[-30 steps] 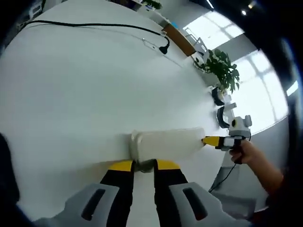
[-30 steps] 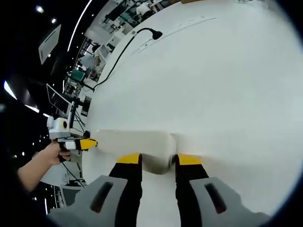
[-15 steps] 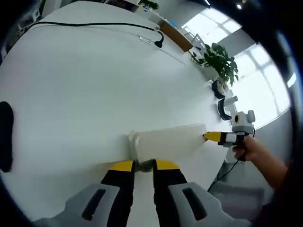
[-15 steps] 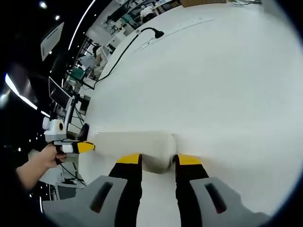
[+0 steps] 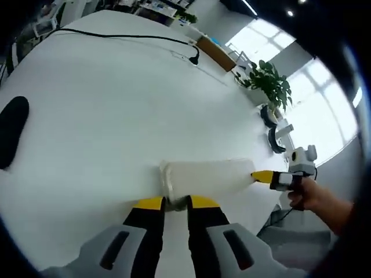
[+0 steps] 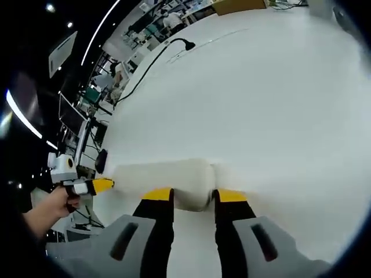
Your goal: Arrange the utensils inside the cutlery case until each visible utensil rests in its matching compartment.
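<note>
both grippers [image 5: 175,201] [image 6: 194,194] clamp the white cutlery case [image 5: 203,176] ends.

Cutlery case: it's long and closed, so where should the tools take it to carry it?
By its two short ends, one tool at each. The cutlery case is long and shallow, lying flat on the white table, so end grips balance it. The left tool pinches the near end's rim; the right tool straddles the opposite rounded end. Come in level, along its length.
</note>
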`<state>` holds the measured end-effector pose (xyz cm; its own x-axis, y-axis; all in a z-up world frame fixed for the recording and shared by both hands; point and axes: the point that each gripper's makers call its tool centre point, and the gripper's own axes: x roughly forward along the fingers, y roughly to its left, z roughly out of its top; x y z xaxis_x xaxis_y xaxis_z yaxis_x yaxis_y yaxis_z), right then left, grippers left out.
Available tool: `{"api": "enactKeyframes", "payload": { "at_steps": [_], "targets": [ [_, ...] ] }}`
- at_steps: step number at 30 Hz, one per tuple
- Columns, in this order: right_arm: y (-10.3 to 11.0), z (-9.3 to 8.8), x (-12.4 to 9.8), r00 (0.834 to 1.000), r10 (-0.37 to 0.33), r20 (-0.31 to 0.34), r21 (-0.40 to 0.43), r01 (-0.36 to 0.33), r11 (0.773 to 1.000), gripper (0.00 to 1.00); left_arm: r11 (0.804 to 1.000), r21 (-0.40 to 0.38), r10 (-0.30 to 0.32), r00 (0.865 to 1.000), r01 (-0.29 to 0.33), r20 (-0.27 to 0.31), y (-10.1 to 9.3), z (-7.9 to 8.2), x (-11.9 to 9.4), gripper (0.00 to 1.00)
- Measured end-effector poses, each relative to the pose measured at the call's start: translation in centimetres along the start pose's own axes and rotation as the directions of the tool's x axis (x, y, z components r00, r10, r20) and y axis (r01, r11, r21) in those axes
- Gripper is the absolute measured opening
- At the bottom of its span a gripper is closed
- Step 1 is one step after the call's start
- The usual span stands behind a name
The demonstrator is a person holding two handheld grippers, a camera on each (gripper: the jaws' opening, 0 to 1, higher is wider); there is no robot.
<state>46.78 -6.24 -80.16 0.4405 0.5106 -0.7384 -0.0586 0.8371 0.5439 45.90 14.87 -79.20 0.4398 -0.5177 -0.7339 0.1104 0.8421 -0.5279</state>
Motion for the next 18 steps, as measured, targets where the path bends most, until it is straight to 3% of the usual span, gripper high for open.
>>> {"api": "enactKeyframes", "payload": {
  "at_steps": [12,18],
  "targets": [
    [-0.57,0.34,0.46,1.000,-0.007,0.021,0.001,0.007,1.000,0.27,0.999,-0.049,-0.001,0.997,0.005,0.079,0.69,0.25,0.07,0.15],
    [-0.28,0.50,0.48,1.000,-0.025,0.018,-0.047,0.025,0.999,0.27,0.999,-0.035,0.018,0.997,-0.015,0.073,0.74,0.23,0.13,0.15]
  ]
}}
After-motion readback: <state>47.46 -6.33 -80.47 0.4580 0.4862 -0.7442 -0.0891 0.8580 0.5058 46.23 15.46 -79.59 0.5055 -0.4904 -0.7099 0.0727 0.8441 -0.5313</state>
